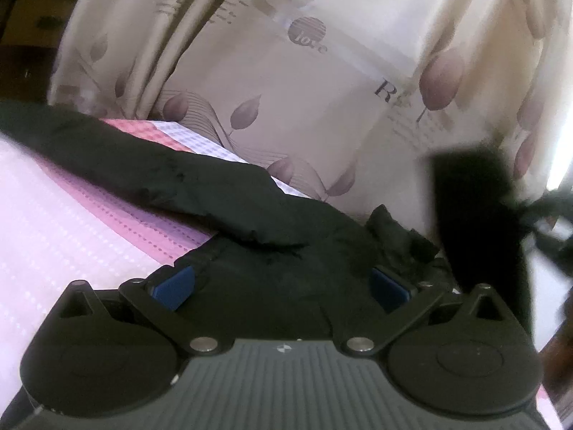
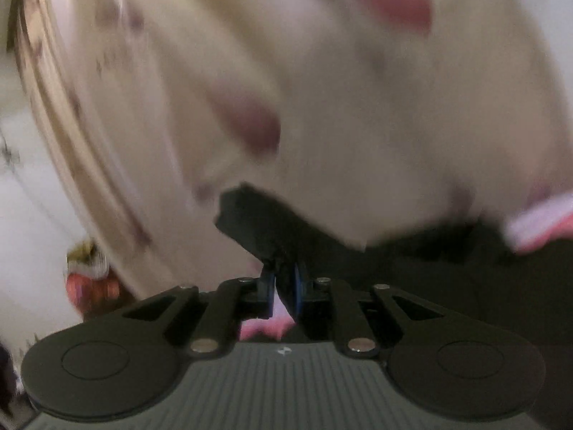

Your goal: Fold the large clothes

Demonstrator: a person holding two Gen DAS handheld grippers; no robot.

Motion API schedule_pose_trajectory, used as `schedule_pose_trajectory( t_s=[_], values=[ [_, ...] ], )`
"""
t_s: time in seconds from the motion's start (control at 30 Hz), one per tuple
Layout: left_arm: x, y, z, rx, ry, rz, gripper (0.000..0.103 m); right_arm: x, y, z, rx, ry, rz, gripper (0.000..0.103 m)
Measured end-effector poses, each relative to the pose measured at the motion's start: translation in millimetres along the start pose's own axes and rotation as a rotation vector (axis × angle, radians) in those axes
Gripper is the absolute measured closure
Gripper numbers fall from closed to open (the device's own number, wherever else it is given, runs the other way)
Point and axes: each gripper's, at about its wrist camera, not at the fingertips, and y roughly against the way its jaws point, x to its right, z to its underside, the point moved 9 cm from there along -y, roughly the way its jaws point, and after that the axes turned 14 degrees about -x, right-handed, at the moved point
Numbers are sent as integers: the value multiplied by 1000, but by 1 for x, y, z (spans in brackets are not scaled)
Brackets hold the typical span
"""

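A large black garment (image 1: 222,193) lies across a pink and white checked bedcover (image 1: 64,222). My left gripper (image 1: 283,286) is open, its blue pads (image 1: 172,286) spread wide, with the black cloth lying between and over them. A raised part of the garment (image 1: 476,215) hangs at the right of the left wrist view. My right gripper (image 2: 284,286) is shut on a corner of the black garment (image 2: 250,215) and holds it up off the bed. The right wrist view is blurred.
A cream curtain (image 1: 322,89) with purple leaf print hangs close behind the bed, also in the right wrist view (image 2: 358,107). Dark furniture (image 1: 25,18) stands at the far left. A reddish object (image 2: 89,286) sits low at the left of the right wrist view.
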Motion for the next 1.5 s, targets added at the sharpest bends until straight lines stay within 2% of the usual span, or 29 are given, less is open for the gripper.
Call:
schedule_pose_trajectory(
  t_s=[0.17,0.23,0.33,0.37,0.43,0.47,0.5,0.63,0.73,0.77,0.87,0.93,0.97,1.0,1.03,1.07,1.13,1.27,1.37,1.5],
  values=[
    [-2,-1,-1,-3,19,21,1,7,-68,74,-176,83,116,92],
    [-3,-1,-1,1,26,27,1,19,-85,88,-230,134,172,92],
    [-4,-1,-1,1,36,32,0,15,-99,114,-303,270,261,90],
    [-4,-1,-1,1,38,33,0,13,-102,123,-323,331,287,82],
    [-4,0,0,2,40,34,0,12,-104,137,-349,411,327,56],
    [-4,-1,0,1,39,33,0,11,-106,141,-352,434,337,29],
    [-4,-1,0,-1,38,31,0,11,-107,146,-356,458,340,17],
    [0,-3,-1,-20,20,29,1,9,-95,146,-339,458,318,17],
    [2,2,-5,-49,18,46,1,-3,-74,130,-250,337,175,17],
    [1,8,-9,-44,33,55,1,-8,-66,123,-217,313,154,17],
    [-12,28,-29,-25,102,71,1,-17,-61,103,-160,320,172,17],
    [-26,39,-47,-15,125,50,4,-20,-66,92,-143,324,193,30],
    [-34,42,-55,-9,126,26,7,-19,-73,91,-154,323,201,47],
    [-43,45,-63,0,122,0,11,-17,-83,93,-181,326,218,57],
    [-56,47,-72,2,122,-38,13,-15,-94,99,-209,339,243,59],
    [-68,48,-78,-3,133,-66,20,-12,-103,106,-231,351,264,62],
    [-98,49,-90,-20,188,-92,29,-7,-121,123,-277,377,301,62],
    [-163,50,-106,-46,370,-95,29,-6,-129,144,-284,448,349,62],
    [-203,44,-116,-70,484,-88,29,-1,-130,146,-293,432,343,60],
    [-249,31,-123,-106,613,-82,29,-4,-134,148,-315,445,335,46]
  ],
)
